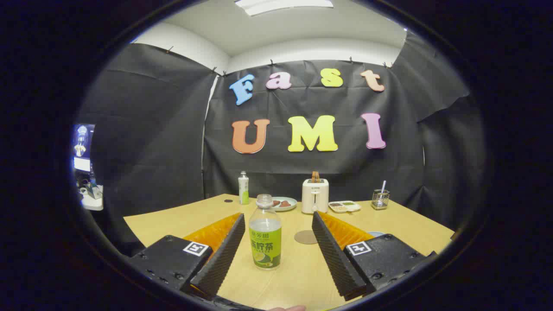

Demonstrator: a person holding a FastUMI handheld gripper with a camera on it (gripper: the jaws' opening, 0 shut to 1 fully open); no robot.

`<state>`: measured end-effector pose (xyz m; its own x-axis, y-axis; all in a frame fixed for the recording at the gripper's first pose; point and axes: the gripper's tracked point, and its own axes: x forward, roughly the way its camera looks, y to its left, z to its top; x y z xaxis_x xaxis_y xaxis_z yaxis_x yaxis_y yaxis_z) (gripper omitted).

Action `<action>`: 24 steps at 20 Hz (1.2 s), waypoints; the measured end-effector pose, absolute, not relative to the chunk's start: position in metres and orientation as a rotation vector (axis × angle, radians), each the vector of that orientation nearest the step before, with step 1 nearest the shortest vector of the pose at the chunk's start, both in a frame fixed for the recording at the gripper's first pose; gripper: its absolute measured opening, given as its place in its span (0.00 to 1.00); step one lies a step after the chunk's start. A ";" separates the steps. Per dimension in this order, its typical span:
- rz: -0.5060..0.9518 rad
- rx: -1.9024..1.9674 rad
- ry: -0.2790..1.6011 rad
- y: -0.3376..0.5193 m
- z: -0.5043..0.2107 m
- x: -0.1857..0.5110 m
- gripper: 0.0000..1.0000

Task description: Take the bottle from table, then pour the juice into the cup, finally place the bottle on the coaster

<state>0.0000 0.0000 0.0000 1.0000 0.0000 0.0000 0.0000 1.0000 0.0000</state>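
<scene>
**Claw lining up on the bottle**

The claw [276,242] is standing wide open, its two ribbed fingers [224,255] splayed to either side of the bottle [265,235], neither one touching it. The bottle is standing upright on the tabletop [402,224], between the fingers and nearer the left one. By my reading, the first step is in hand: the bottle is not yet taken.

The next move is likely calling for a short push forward and a slight shift left, so the bottle sits centred, then a squeeze around the labelled middle. The bottle looks to be clear, smooth plastic, round in section, with a glossy green label wrapped around the lower half and pale juice filling it to about the shoulder. Its neck appears open (no cap that I can make out), so keeping it upright during the lift is mattering. The ridged finger faces should be helping against slip on that slick wall.

The coaster [306,236], a flat, dull brown disc, is lying just beyond the bottle to its right. A bluish rim, possibly the cup [375,233], is peeking out behind the right finger; I cannot tell for sure. Farther back, a boxy white toaster [315,196] is standing on the smooth, pale wood-grain surface.
</scene>
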 end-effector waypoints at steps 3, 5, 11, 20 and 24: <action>-0.009 -0.004 0.011 0.000 -0.002 0.000 1.00; -0.016 -0.003 0.014 0.001 -0.002 -0.001 1.00; -0.022 -0.009 0.010 0.002 -0.001 -0.003 1.00; -0.043 0.001 0.010 -0.001 -0.004 -0.004 1.00; -0.063 0.010 0.032 -0.003 -0.010 -0.003 1.00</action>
<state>-0.0034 -0.0029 -0.0096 0.9975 -0.0633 -0.0322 0.0636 0.9979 0.0087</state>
